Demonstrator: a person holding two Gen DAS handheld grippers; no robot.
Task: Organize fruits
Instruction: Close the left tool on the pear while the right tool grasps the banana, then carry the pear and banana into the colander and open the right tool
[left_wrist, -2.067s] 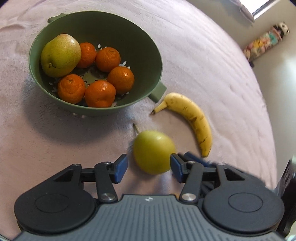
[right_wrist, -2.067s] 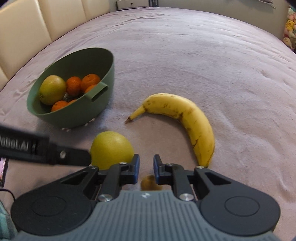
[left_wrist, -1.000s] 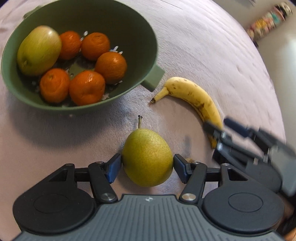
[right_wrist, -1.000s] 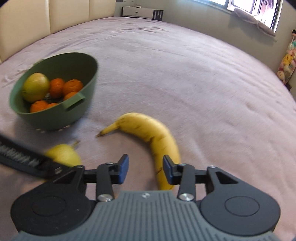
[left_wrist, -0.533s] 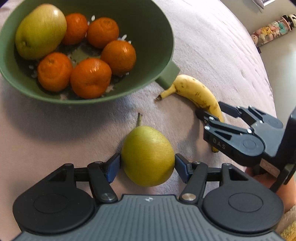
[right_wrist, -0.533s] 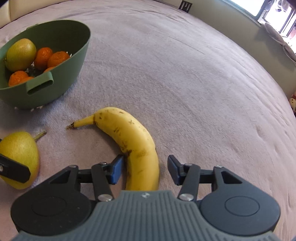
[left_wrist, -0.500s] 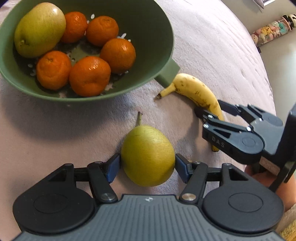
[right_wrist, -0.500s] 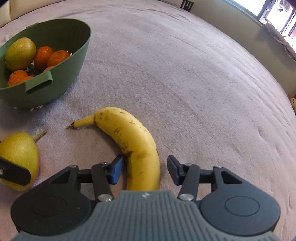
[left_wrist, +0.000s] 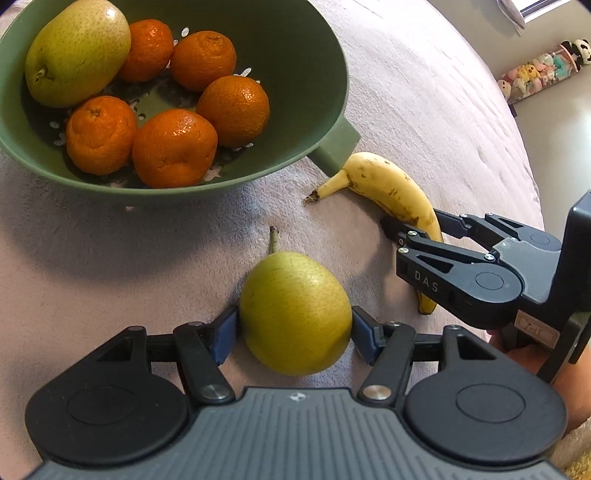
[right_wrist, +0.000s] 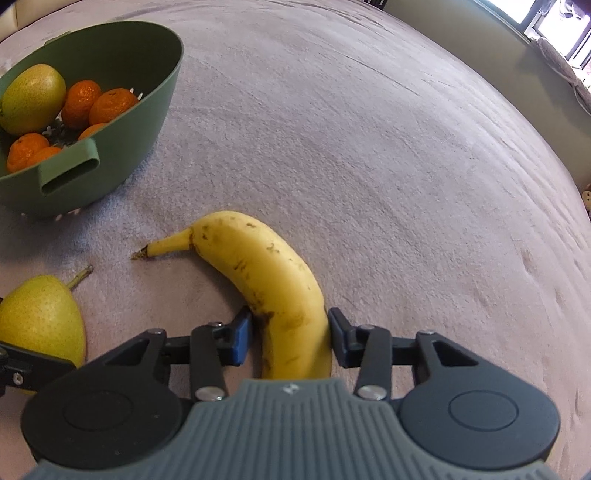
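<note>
So the green bowl (left_wrist: 332, 92) sits toward the left side of the bed (right_wrist: 406, 166), already holding five mandarins (left_wrist: 173, 147) and a second pear (left_wrist: 77, 51) on its far left.

Just in front of the bowl is the loose pear (left_wrist: 295, 314), lying on the blanket with its stem aimed at the bowl. The left claw (left_wrist: 293, 332) is spread wide around the fat part, both blue pads pressed against the skin. Looks like a fair grip to me. I'd lift straight up before swinging over, so the pear clears the rim, then set it down in the gap by the bowl's near wall rather than dropping it on the mandarins.

To the right, just past the bowl's handle, is the banana (right_wrist: 266, 266), stem pointing left. The right claw (right_wrist: 288, 332) has just been closing with the banana's lower half between its pads, and it's now pinched in fairly narrow. The right pad is flat on the peel and the left one looks tight against it too.

My take: go gentle, it's a ripe, spotted one and will bruise. It's gripped off-centre, so the stem end may droop on the lift. Keep the two claws from bumping over the bowl, one at a time.
</note>
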